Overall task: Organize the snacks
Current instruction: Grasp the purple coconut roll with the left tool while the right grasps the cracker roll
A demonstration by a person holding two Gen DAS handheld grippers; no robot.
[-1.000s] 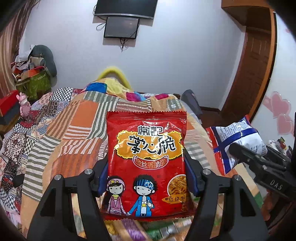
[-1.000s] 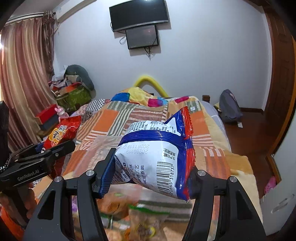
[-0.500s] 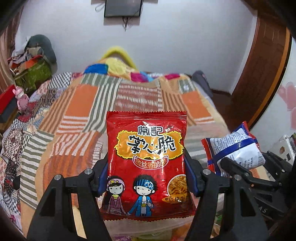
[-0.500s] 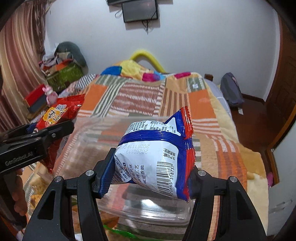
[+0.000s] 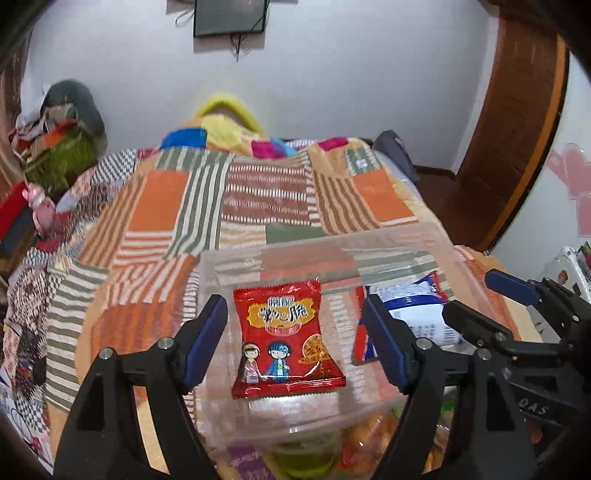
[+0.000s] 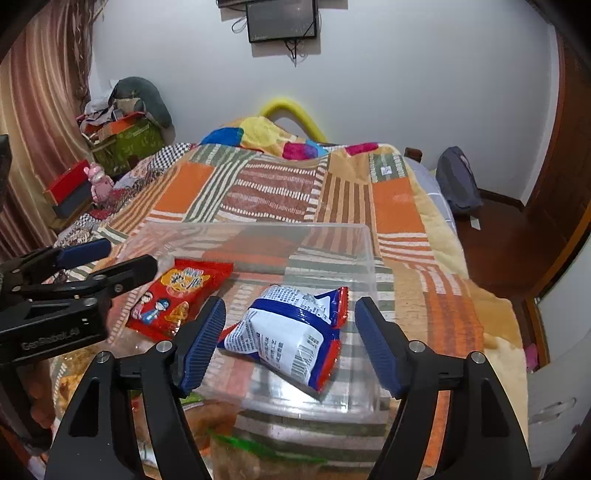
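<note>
Item: red noodle-snack packet (image 5: 286,339), lying flat in the clear plastic bin (image 5: 417,236), lower centre of the left wrist view, long axis running up-frame. It sits between the jaws of the left gripper (image 5: 295,347), which have just been opening; released, pads clear of it.

Item: blue-and-white snack packet (image 6: 291,332), same bin, crumpled, lying aslant between the spread jaws of the right gripper (image 6: 290,345), likewise just opened and let go.

Each gripper stands nearest its own packet.

Surface: patchwork quilt (image 6: 273,188) on a bed. Room: white wall, wall-mounted screen (image 6: 282,20) upper centre.
</note>
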